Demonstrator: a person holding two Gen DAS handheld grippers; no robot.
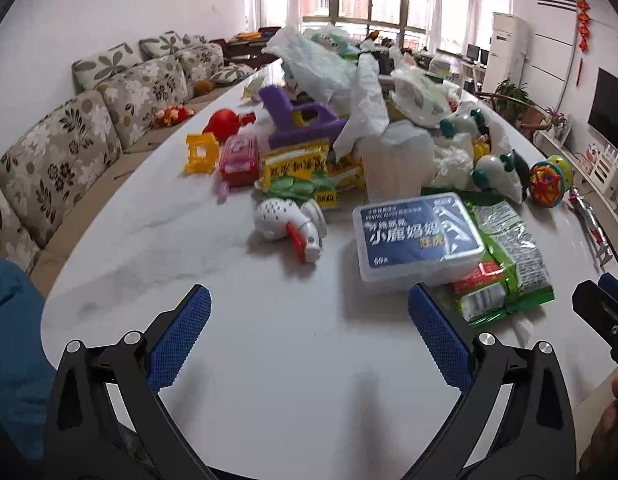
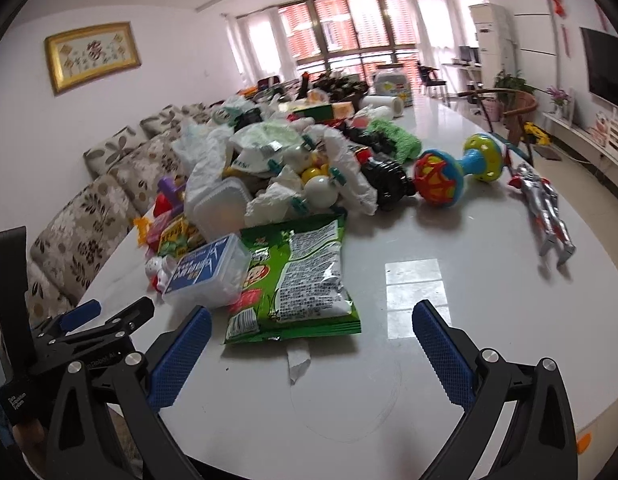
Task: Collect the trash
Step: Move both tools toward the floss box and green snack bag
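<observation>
A heap of toys and trash lies on the white table [image 1: 213,280]. Nearest is a green snack bag [image 1: 509,256], also in the right wrist view [image 2: 305,276], with a clear floss box with a blue label [image 1: 419,236] resting partly on it [image 2: 209,272]. Crumpled white plastic bags [image 1: 349,80] sit on top of the heap [image 2: 349,176]. A small torn scrap [image 2: 299,362] lies in front of the snack bag. My left gripper [image 1: 309,328] is open and empty, just short of the floss box. My right gripper [image 2: 311,340] is open and empty, in front of the snack bag.
Toys in the heap: a white toy dog [image 1: 289,224], a purple toy [image 1: 297,120], a colourful rattle [image 2: 453,172] and a silver figure [image 2: 545,208]. A floral sofa [image 1: 69,152] runs along the table's left side. The table's right edge lies near a TV wall.
</observation>
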